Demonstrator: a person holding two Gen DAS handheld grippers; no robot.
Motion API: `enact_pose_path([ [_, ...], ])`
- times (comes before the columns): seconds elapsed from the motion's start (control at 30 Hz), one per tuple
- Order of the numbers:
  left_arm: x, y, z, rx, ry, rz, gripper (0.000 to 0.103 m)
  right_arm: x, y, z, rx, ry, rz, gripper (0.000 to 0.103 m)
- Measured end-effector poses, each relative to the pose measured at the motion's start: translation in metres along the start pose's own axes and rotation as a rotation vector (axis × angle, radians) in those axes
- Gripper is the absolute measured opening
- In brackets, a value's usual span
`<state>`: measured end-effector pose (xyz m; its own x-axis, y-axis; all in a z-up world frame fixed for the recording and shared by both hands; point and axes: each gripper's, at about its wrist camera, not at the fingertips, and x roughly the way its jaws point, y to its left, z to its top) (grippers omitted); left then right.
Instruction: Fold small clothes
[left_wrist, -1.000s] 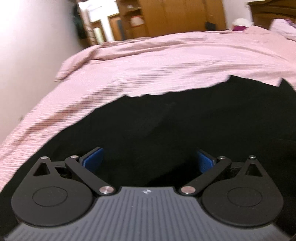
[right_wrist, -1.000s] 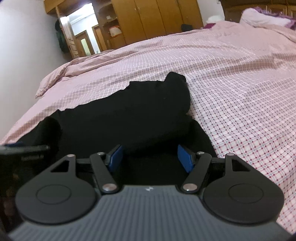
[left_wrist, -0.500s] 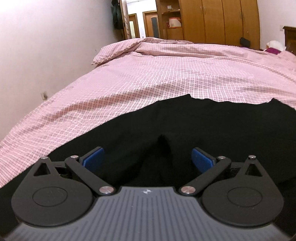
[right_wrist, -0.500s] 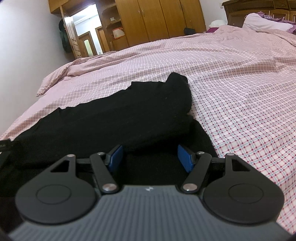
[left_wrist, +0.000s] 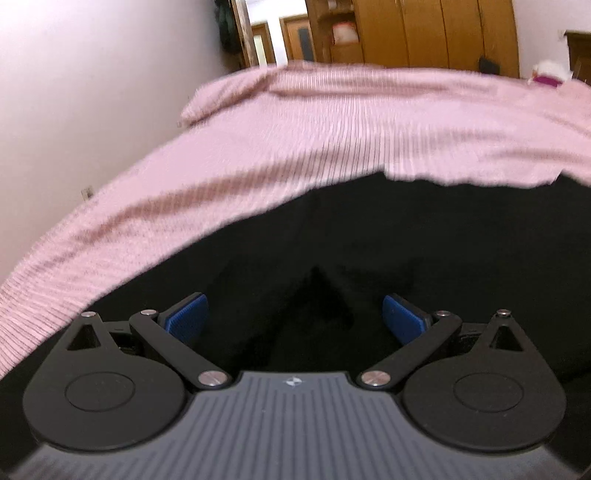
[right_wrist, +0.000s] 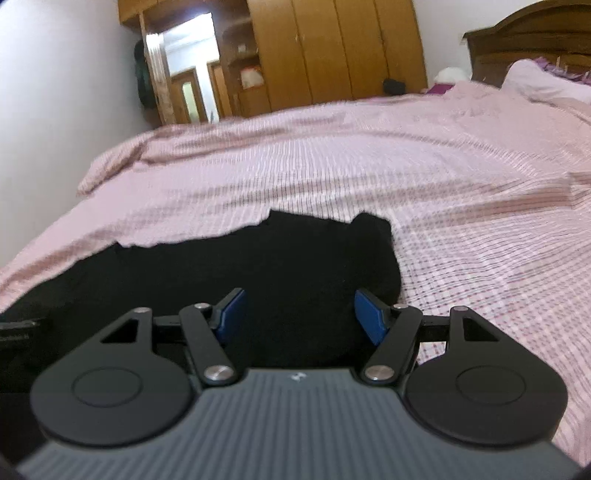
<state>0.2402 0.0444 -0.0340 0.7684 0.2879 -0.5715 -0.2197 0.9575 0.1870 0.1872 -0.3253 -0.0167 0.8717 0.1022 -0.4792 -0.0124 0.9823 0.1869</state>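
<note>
Both grippers, left gripper (left_wrist: 295, 319) and right gripper (right_wrist: 299, 314), gape empty over the black garment (right_wrist: 266, 266) on the pink bedspread (right_wrist: 406, 177). Pinch near edge corners evenly; lift together.

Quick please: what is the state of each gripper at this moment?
Left gripper: open, over the black garment, gripping nothing.
Right gripper: open, over the same garment, gripping nothing.

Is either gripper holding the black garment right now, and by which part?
Neither. The left gripper and right gripper both stand open above the black garment, pads apart and clamping no fabric.
</note>
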Motion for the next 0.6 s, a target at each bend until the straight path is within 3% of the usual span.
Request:
enact_pose_path([
  [0.13,0.011,0.010,-0.006,-0.058,0.007,-0.033,0.103,0.026,-0.008,-0.009,-0.019,0.077,-0.055,0.062],
  [0.33,0.016,0.014,-0.006,-0.056,0.007,-0.051,0.103,0.027,-0.006,-0.014,-0.044,0.063,-0.057,0.062],
  [0.6,-0.024,0.038,-0.003,-0.051,0.021,-0.054,0.103,-0.011,-0.002,-0.005,0.034,0.055,-0.018,0.064],
])
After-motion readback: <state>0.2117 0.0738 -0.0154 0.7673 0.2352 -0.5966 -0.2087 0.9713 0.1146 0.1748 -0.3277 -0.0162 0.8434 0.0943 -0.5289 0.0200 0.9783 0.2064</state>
